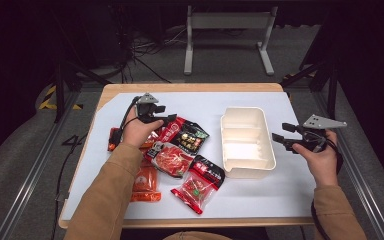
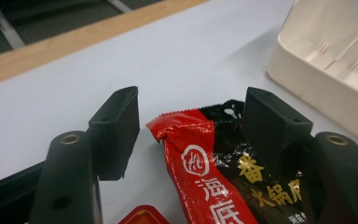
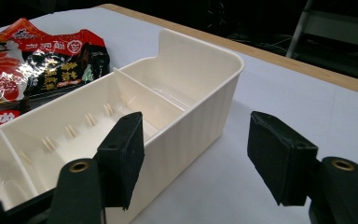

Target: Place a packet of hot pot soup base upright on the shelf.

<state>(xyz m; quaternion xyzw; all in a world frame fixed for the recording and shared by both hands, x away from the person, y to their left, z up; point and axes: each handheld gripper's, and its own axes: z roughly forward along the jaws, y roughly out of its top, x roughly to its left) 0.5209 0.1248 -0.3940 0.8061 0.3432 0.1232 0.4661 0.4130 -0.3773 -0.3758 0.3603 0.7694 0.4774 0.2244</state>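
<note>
Several red, black and orange food packets lie left of centre on the white table cover. My left gripper [image 1: 171,119] is open low over the top edge of a red-and-black packet [image 1: 187,135]. In the left gripper view the packet's crumpled corner [image 2: 200,158] lies between the open jaws, nearer the right jaw, and nothing is gripped. A cream divided bin [image 1: 246,142] stands right of centre, with nothing in it. My right gripper [image 1: 280,134] is open at the bin's right side. Its jaws stand either side of the bin's wall [image 3: 200,116], one over the inside and one over the table.
A red packet [image 1: 172,160], a red-and-clear packet [image 1: 199,184] and an orange packet [image 1: 145,182] lie near the front left. Another packet [image 1: 113,139] pokes out behind the left hand. The wooden table edge [image 1: 190,87] runs along the back. A metal stand [image 1: 227,22] is on the floor beyond.
</note>
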